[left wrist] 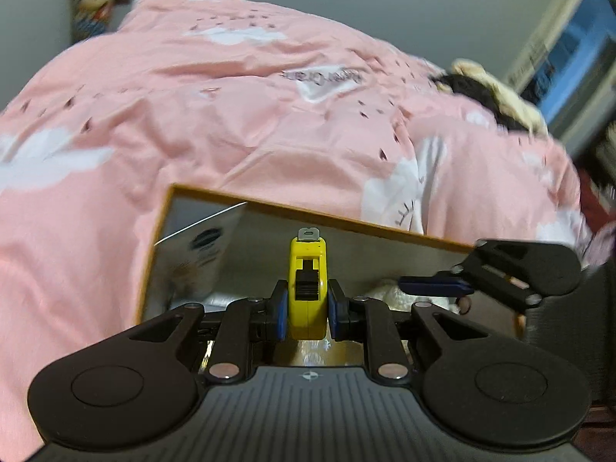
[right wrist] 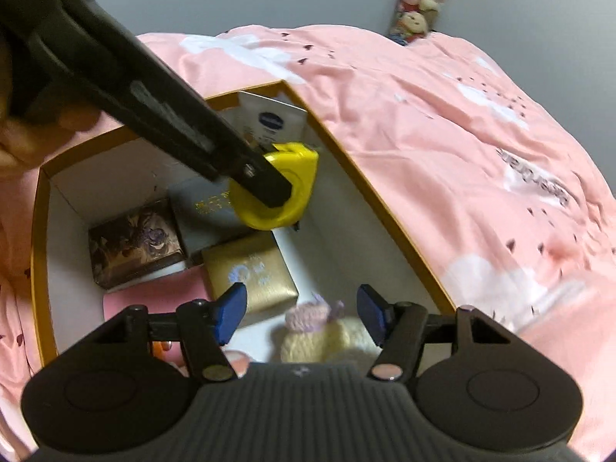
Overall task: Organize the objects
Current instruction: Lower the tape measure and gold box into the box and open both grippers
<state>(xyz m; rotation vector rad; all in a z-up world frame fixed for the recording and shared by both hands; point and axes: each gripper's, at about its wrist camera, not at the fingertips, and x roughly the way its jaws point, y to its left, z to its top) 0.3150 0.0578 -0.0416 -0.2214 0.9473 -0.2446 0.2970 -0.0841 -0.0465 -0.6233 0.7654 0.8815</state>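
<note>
My left gripper [left wrist: 307, 308] is shut on a yellow tape measure [left wrist: 308, 288], blue pads pressed on both its sides. It hangs over the open orange-rimmed box [left wrist: 246, 202] on the pink bedspread. From the right wrist view the tape measure [right wrist: 298, 177] floats above the box's far end, the left gripper's black finger [right wrist: 265, 184] across it. My right gripper [right wrist: 302, 317] is open and empty above the near end of the box [right wrist: 369, 192], over a cream and pink knitted toy [right wrist: 319, 331]. Its blue pad and finger [left wrist: 435, 287] show at the right of the left wrist view.
Inside the box lie a dark patterned box [right wrist: 131, 246], a grey box [right wrist: 204, 208], a gold box [right wrist: 250, 273], a white carton with a blue logo [right wrist: 269, 119] and something pink [right wrist: 154, 300]. Pink bedspread [left wrist: 192, 115] surrounds it. Dark and cream fabric [left wrist: 489, 92] lies far right.
</note>
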